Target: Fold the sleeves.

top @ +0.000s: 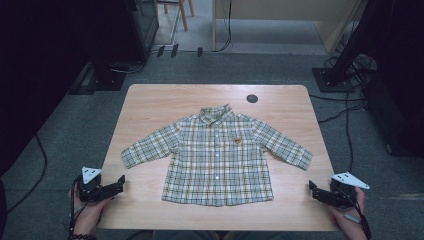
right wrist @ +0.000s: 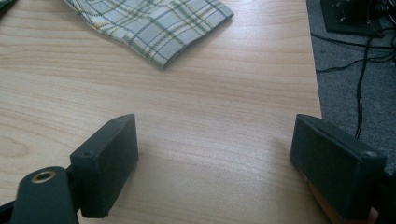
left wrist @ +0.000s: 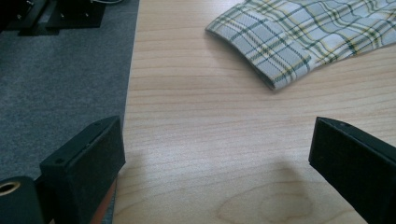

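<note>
Leftmost, the left gripper (top: 116,186) hangs over the table's (top: 150,107) near left edge, well apart from the plaid shirt (top: 217,160), its jaws spread wide with only bare wood between them. Next, the plaid shirt lies flat and face up at the middle of the table, collar toward the far edge, both sleeves spread outward; a dark round hole (top: 252,98) sits beyond its collar. Rightmost, the right gripper (top: 315,191) hovers at the near right edge, off the shirt's right cuff, jaws likewise apart and empty.
</note>
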{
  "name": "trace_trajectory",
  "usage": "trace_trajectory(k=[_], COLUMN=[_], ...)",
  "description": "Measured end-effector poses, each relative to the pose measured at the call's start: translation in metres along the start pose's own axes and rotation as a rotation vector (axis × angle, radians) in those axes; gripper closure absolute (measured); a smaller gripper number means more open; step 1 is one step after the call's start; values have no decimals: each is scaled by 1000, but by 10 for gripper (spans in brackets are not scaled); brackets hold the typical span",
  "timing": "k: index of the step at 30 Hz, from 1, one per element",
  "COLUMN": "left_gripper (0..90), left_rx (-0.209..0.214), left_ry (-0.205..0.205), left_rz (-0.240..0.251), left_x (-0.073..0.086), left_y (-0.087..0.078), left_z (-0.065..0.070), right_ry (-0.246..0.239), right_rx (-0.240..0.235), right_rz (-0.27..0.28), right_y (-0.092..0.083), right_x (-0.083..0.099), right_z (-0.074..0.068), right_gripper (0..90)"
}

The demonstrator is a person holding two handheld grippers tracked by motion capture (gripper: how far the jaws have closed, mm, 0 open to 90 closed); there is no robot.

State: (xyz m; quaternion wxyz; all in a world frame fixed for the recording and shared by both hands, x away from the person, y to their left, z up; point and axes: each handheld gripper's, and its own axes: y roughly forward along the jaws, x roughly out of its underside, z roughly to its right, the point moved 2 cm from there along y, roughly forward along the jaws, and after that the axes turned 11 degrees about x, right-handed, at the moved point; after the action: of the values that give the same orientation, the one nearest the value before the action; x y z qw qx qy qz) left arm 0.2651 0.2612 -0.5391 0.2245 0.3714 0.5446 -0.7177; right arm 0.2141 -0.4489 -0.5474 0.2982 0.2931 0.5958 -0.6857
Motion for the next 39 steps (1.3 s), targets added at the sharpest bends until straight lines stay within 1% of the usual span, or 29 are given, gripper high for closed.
trace_trajectory(k=[2,5,7,9,11,14,21,25,28,33,35,36,39], left_gripper=[40,39,39,39,39,39,40,40,40,40,40,41,41], left_rx=[-5,-9,-25,-25,-4,6,33,40,48,58,48,48,52], left_ry=[9,26,39,42,21,15,50,65,64,45,40,33,-5], left_rz=[-3,6,4,8,29,44,65,70,72,74,80,81,85], left_x=[0,0,-1,-3,-7,-13,-30,-39,-46,-54,-56,-57,-59], left_y=[0,0,1,2,0,0,4,9,14,24,28,30,37], left_z=[1,4,6,7,8,10,17,21,22,21,20,19,15], right_ry=[-2,-1,-2,-2,-1,-1,0,1,0,0,0,0,0], right_rx=[2,1,1,0,-1,-1,-2,-2,-3,-5,-5,-5,-4], right_rz=[1,0,1,1,1,0,-1,-1,-1,-1,0,-1,-1], right_y=[0,0,0,0,0,0,0,0,0,0,0,0,0], right_x=[0,0,0,0,0,0,0,0,0,0,0,0,0], right_z=[0,0,0,0,0,0,0,0,0,0,0,0,0], right_gripper=[153,153,152,152,152,152,152,152,152,151,151,151,152])
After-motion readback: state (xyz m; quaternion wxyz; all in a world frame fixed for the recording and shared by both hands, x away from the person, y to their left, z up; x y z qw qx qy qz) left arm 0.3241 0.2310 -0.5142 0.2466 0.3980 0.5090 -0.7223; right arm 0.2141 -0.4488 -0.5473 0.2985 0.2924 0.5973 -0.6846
